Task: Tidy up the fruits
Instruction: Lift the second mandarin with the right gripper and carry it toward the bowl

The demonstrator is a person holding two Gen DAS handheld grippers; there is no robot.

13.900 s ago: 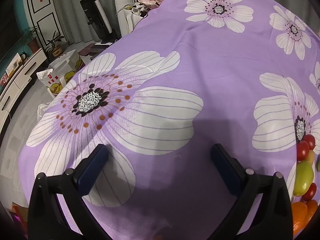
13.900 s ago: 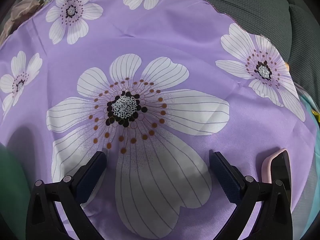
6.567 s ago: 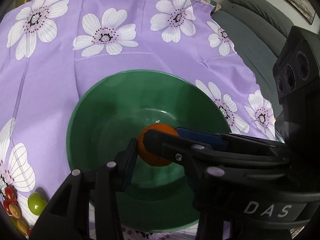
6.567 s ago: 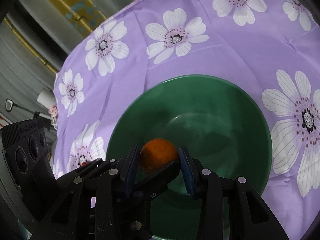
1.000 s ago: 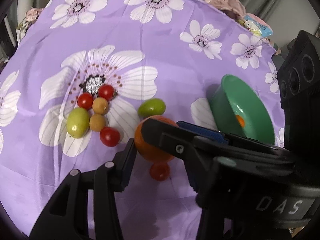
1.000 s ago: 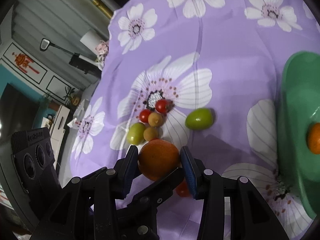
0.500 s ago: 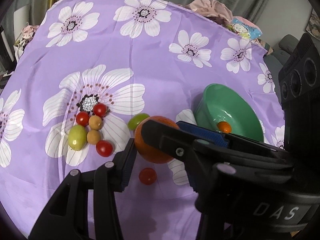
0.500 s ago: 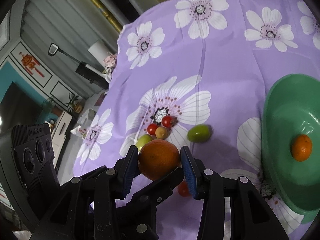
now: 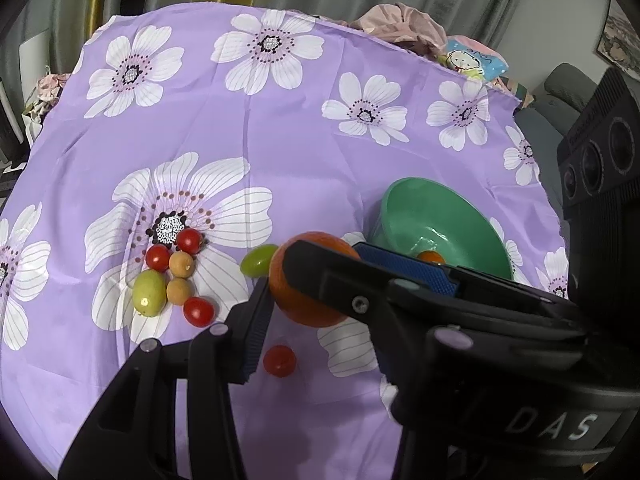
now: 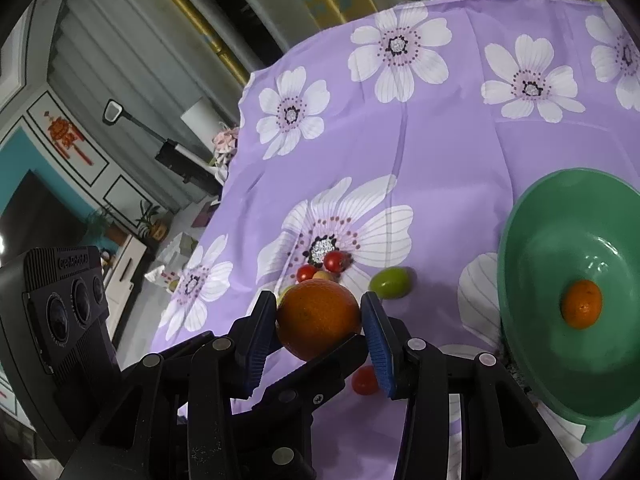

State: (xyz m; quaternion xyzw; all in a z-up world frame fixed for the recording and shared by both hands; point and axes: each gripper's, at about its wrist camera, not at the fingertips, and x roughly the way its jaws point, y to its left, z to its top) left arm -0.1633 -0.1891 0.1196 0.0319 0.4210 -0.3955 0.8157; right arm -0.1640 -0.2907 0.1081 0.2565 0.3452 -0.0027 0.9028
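Note:
Both grippers are shut together on one large orange [image 9: 310,286], also seen in the right wrist view [image 10: 318,320], held well above the purple flowered cloth. The left gripper [image 9: 312,284] and the right gripper [image 10: 320,320] cross each other around it. A green bowl [image 9: 460,216] stands to the right with a small orange [image 10: 582,304] inside; its rim [image 10: 508,248] shows in the right wrist view. A cluster of cherry tomatoes [image 9: 188,240], small tan fruits [image 9: 181,264] and a green fruit [image 9: 149,293] lies on the big flower. Another green fruit [image 10: 390,282] and a lone tomato [image 9: 279,361] lie nearer.
The purple cloth [image 9: 280,120] covers a round table that drops off at its edges. Crumpled clothes [image 9: 400,20] lie at the far rim. A grey sofa [image 9: 564,84] is at the right. In the right wrist view, cabinets and plants [image 10: 148,220] stand on the floor at the left.
Both grippers have risen and pulled back with the large orange still in them. The table, fruits and bowl look smaller and farther. The bowl now shows more fully at the right.

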